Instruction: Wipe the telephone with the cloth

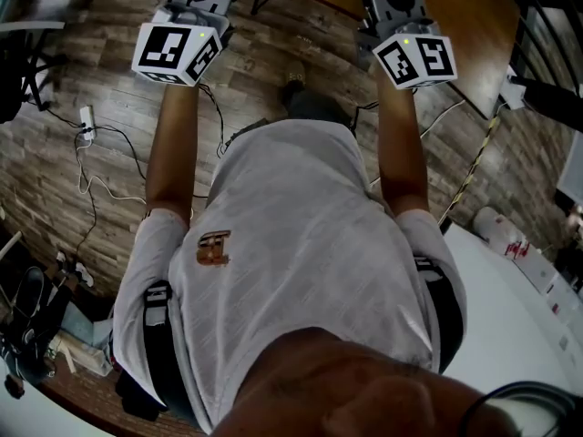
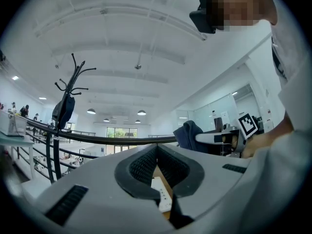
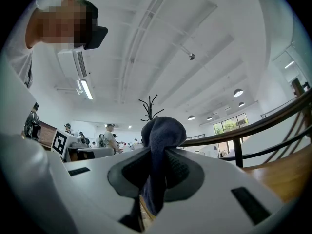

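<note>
The right tool (image 3: 157,152) is clamped on the cloth (image 3: 163,130), a dark blue wad that bulges above the jaws and hangs in a tail below them. I judge the grip was taken near the cloth's middle so that a padded fold faces forward for wiping. The left tool (image 2: 157,149) has its jaws closed on nothing. Through the slot beneath them shows a white power strip (image 2: 163,195) lying on brown wood. This tool is probably kept free to steady the telephone. The telephone appears in no view, so its place cannot be given. My guess is that it stands somewhere on the desk (image 1: 455,25) at the far right. Both tools are held out ahead of the person on straight arms, side by side above the plank floor (image 1: 82,198), and wiping has not yet begun.
</note>
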Tool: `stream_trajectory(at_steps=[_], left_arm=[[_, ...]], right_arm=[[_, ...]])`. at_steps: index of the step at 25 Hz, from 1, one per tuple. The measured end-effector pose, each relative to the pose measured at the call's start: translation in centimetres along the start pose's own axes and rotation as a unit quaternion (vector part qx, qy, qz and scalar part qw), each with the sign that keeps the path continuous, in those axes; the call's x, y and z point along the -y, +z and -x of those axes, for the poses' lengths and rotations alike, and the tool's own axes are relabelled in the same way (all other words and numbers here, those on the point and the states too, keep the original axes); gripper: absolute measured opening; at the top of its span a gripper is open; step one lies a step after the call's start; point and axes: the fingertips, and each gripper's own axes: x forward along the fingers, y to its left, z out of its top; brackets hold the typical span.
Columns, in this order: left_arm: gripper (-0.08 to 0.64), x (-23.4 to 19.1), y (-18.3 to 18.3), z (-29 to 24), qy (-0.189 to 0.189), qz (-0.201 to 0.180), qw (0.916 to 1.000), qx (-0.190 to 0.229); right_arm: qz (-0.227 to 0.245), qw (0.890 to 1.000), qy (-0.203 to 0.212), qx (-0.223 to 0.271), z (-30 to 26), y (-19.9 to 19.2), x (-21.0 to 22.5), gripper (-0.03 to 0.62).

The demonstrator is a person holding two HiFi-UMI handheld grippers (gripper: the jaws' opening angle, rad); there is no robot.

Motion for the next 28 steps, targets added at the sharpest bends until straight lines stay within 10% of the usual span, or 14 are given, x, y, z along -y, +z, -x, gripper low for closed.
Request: stream_trajectory(at_steps=[17,28], left_arm=[[0.018,-7.9,-4.4,-19.1,0.02,-0.006,0.9985,-0.05],[0.02,-10.6,-7.4,-24.2,0.019,-0.004,0.994,-0.108]], right_arm=[[-0.027,0.999,0.012,-0.028,-12.1,-1.7,17.2,0.072],[-0.038,0.998,0.01,-0.043,-15.6,-2.1,21.0,0.072]])
